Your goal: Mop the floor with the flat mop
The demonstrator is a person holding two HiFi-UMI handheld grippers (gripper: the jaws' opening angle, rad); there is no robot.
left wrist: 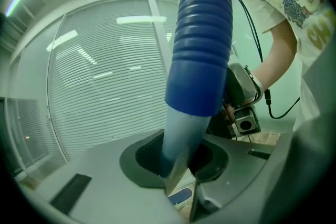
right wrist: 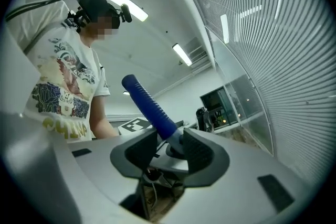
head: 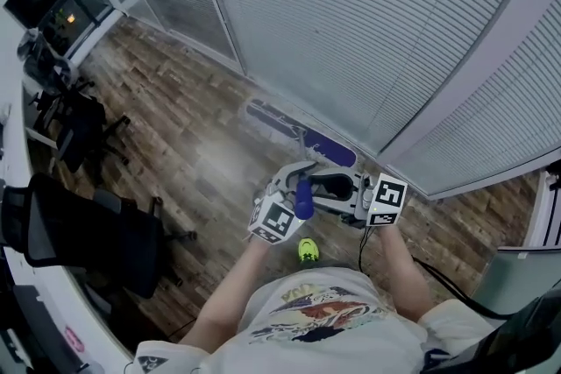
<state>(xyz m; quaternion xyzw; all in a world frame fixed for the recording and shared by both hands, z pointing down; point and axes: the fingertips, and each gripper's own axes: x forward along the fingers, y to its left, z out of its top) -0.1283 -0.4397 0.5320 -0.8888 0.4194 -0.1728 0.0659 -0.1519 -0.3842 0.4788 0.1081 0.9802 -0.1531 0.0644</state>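
The flat mop's long purple head (head: pixel 302 137) lies on the brown wood-plank floor (head: pixel 188 158) at the foot of the glass wall with white blinds (head: pixel 377 31). Its long axis runs from 10 o'clock to 4 o'clock along that wall. The handle slants back from the head toward 6 o'clock. Its blue ribbed grip (head: pixel 303 199) points at the person's chest.

The left gripper (left wrist: pixel 184 165) has its jaws clamped on the pale shaft just below the grip. The right gripper (right wrist: pixel 170 147) has its jaws around the grip's lower end. One pad touches it, and a slim gap shows beside the other.
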